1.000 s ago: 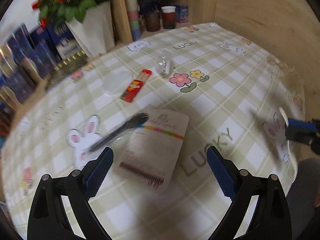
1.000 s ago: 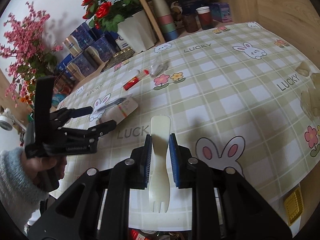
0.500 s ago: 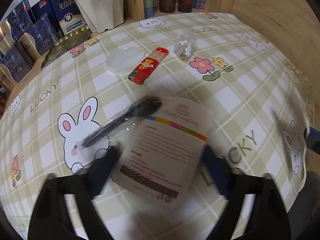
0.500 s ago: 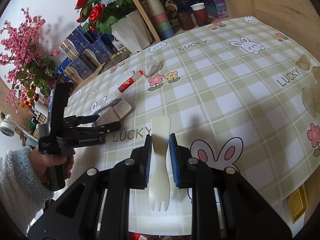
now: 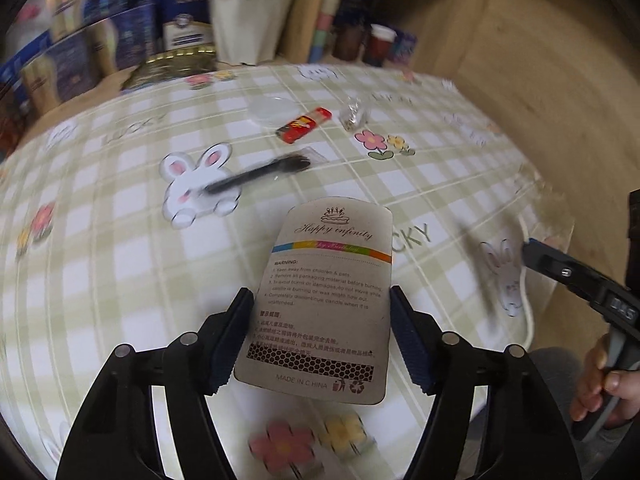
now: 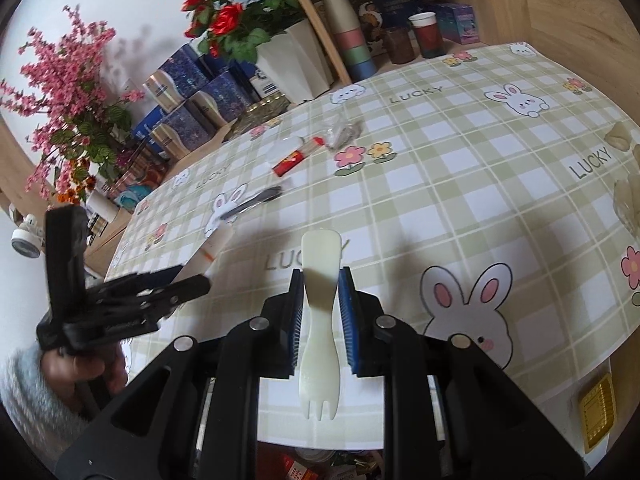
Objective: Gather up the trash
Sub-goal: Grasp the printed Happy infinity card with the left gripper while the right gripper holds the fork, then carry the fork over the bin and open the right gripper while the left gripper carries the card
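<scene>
Two grippers: both loaded.
Left gripper (image 5: 318,340): fingers pressed on the side edges of the candle card (image 5: 326,292), lifted off the tablecloth (image 5: 120,264).
Card handling: light, thin, bends easily; I'd judge an edge pinch low down suits it, though it could bow.
Right gripper (image 6: 320,316): clamped on the white spork (image 6: 319,304) at its neck.
Spork handling: light, stiff, slick plastic.
Left on the cloth: black fork (image 5: 260,174), red packet (image 5: 304,125), clear wrapper (image 5: 354,114).

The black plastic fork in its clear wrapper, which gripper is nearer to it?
Left. The left gripper sits just short of the black plastic fork, clamping a printed cardboard card; the right gripper is farther off.
</scene>
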Demonstrator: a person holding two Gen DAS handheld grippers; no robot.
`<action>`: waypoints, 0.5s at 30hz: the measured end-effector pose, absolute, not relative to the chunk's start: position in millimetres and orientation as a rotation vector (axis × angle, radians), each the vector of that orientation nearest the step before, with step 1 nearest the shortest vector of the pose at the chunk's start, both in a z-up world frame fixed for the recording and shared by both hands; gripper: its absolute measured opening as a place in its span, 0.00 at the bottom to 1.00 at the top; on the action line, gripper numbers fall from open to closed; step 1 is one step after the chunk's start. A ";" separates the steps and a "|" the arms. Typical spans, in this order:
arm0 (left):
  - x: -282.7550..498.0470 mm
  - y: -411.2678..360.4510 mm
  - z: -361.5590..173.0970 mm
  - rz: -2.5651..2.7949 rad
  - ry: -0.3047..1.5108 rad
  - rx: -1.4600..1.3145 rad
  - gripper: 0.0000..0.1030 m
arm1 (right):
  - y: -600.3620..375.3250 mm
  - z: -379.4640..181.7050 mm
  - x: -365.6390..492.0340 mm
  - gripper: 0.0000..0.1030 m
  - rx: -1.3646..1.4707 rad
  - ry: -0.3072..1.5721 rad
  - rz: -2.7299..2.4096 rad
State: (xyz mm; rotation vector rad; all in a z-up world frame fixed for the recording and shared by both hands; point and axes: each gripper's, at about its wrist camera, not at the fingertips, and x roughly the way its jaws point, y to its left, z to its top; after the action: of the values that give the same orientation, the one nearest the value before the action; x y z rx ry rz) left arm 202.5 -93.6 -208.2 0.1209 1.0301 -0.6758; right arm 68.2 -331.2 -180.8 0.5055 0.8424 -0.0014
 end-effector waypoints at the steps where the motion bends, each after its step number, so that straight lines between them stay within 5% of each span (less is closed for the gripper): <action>1: 195.6 -88.2 -205.8 -0.672 1.026 0.100 0.65 | -329.2 -179.6 67.1 0.21 0.503 0.843 0.004; 15: 79.1 -33.1 -149.0 -0.615 0.868 -0.001 0.65 | -288.5 -143.8 26.7 0.21 0.428 0.833 0.110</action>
State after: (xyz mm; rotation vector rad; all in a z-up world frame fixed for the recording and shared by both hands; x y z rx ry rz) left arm 79.1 -33.1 -149.0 -0.0013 0.8679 -0.6152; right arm 26.7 -288.5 -143.8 0.4283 0.8326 0.1101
